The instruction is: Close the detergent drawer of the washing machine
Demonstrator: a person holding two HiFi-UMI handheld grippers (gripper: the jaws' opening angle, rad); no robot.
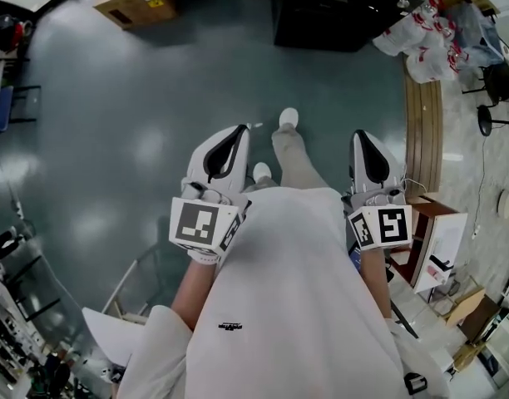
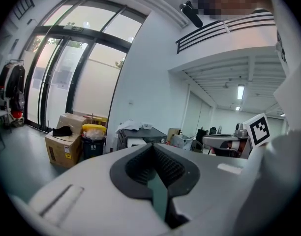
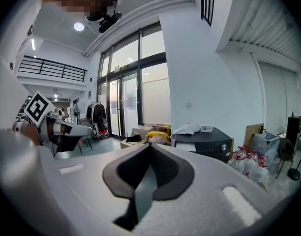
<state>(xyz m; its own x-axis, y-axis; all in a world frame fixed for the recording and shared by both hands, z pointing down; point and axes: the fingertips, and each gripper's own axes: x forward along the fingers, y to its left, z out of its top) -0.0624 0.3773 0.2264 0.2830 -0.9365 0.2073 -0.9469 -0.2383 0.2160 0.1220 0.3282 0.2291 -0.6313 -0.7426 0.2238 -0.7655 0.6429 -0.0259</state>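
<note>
Head view: L gripper (image 1: 234, 135) & R gripper (image 1: 362, 140) jaws together, empty; washer (image 1: 346, 19) well ahead, so approach step, next reach its drawer.

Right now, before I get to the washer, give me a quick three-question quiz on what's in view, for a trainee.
1. True or false: the right claw grips an object.
2. What lies on top of the dark washing machine? A) a white cloth B) a bucket C) a shoe
3. Fill in: the bin beside the cardboard box is topped with something ___ in colour.
Key: 1 false, it is shut and empty. 2 A. 3 yellow.
</note>
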